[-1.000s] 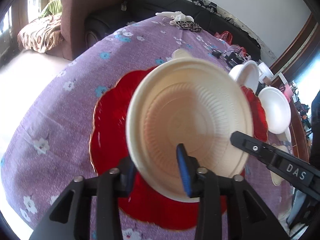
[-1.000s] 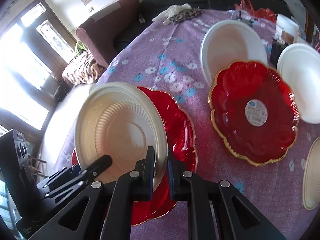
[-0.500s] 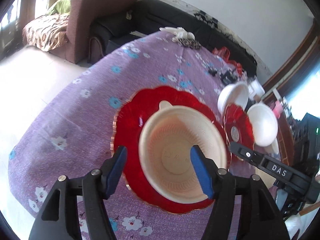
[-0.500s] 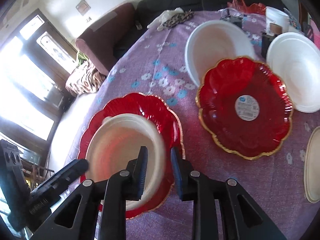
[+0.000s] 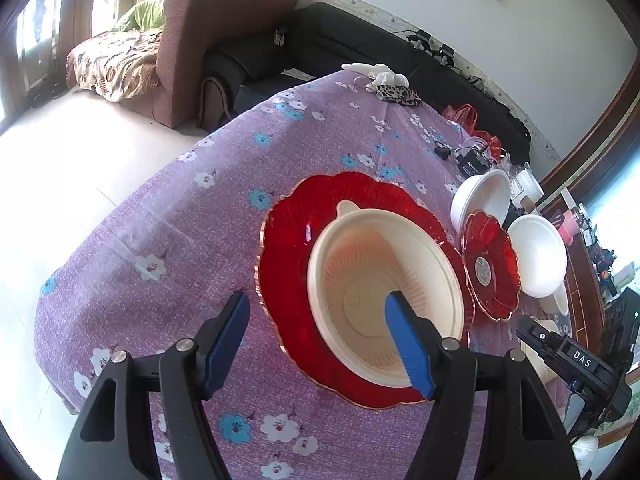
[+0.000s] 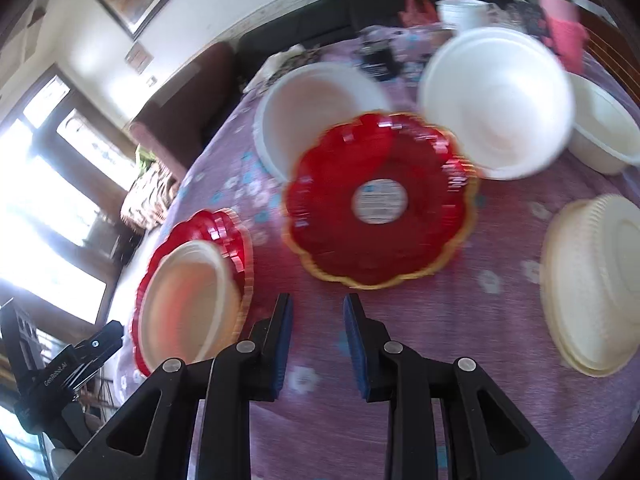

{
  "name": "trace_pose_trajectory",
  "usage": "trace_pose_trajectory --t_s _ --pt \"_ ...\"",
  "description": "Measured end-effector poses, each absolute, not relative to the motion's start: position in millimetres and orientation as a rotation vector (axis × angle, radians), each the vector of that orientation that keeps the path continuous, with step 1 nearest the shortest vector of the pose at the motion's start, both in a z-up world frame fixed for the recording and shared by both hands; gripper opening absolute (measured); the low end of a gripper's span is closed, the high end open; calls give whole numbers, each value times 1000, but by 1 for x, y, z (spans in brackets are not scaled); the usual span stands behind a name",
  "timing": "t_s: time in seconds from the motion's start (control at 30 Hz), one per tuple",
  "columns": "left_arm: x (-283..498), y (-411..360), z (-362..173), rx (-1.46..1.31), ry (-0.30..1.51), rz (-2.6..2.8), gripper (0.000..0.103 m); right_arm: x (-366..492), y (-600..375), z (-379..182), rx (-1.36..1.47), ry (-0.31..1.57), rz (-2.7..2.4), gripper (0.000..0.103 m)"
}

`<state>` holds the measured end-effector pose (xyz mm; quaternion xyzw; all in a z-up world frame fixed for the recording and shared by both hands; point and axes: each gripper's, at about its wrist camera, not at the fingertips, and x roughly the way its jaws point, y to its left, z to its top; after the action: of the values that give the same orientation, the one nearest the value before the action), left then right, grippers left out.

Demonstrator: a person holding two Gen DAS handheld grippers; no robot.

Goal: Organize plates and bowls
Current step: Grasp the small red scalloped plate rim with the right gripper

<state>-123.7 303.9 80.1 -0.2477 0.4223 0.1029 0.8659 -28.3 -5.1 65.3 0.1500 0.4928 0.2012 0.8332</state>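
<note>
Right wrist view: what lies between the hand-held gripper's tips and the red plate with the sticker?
Only bare purple flowered tablecloth separates the right hand-held gripper from the stickered red plate.

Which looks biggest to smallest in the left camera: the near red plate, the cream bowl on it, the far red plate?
1. Near red plate
2. Cream bowl
3. Far red plate, which lies farther from the camera, so its true size is unsure.

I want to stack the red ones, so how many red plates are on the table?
2: one red plate nearest, under the cream bowl; the other red plate mid-table, empty, beside the white bowls. Others may be out of view.
</note>
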Motion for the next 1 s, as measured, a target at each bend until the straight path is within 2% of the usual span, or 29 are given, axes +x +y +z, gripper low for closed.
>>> trace_pose_trajectory --t_s 0.07,0.17,0.2,0.57,0.83,0.87,0.9,1.0 --pt "-121 295 81 -508 883 212 72 -27 -23 63 341 1035 401 30" --pt "-115 280 83 -480 884 196 73 -25 -46 59 376 1020 356 42" --pt "-113 274 84 -471 885 185 73 -24 -53 57 386 1016 343 43" --pt "-96 223 91 -396 865 64 73 16 -65 52 384 968 189 46" --pt "-101 219 98 -365 831 28 73 60 -66 19 487 1077 183 46" --pt "-101 218 99 -364 830 26 73 59 -67 19 506 1064 192 37" --pt "-100 218 99 -364 829 24 73 58 -67 18 524 1072 220 9" --pt "-99 216 98 -360 831 18 73 48 -64 20 506 1080 245 7"
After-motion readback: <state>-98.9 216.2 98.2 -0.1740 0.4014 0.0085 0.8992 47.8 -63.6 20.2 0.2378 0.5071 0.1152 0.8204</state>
